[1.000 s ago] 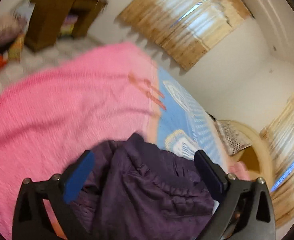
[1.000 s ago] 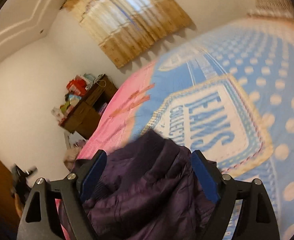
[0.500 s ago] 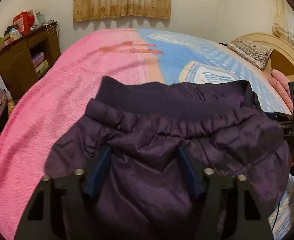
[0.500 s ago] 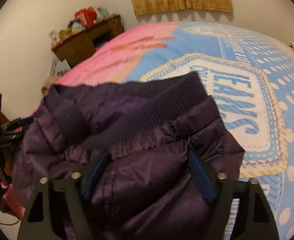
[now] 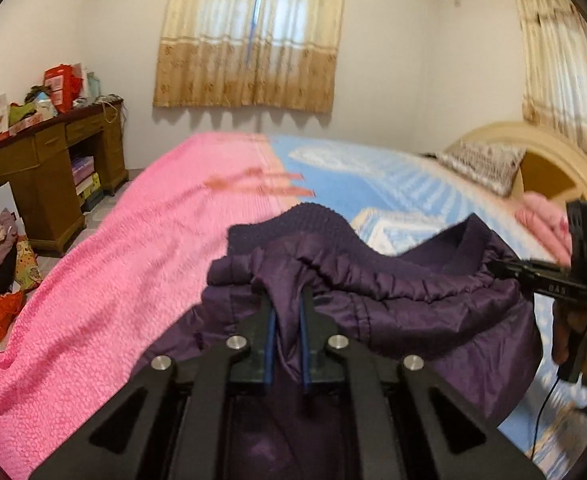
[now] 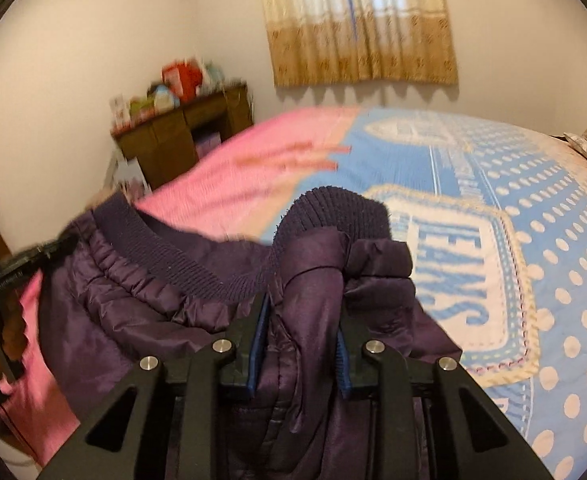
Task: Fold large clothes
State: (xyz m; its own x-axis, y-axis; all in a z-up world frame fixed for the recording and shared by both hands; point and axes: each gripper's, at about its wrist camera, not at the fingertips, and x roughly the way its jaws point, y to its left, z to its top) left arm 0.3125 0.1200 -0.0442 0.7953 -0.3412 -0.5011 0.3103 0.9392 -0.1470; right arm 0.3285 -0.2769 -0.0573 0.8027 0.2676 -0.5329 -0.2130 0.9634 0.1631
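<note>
Bed (image 5: 93,280), one jacket (image 5: 413,312), two tongs (image 5: 286,320).

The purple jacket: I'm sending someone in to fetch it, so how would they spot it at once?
Find the bed with its half pink, half blue polka-dot cover. At its near edge hangs the purple jacket, pinched by both tongs, left and right. It is the only dark, shiny, puffy garment there, with a ribbed knit band.

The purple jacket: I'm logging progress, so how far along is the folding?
Done: both grippers are clamped on the purple jacket; the left gripper and right gripper each pinch fabric just below its ribbed hem. In hand: it hangs bunched between them over the bed. Left: no fold is visible; laying it flat and all the folding remain.
</note>
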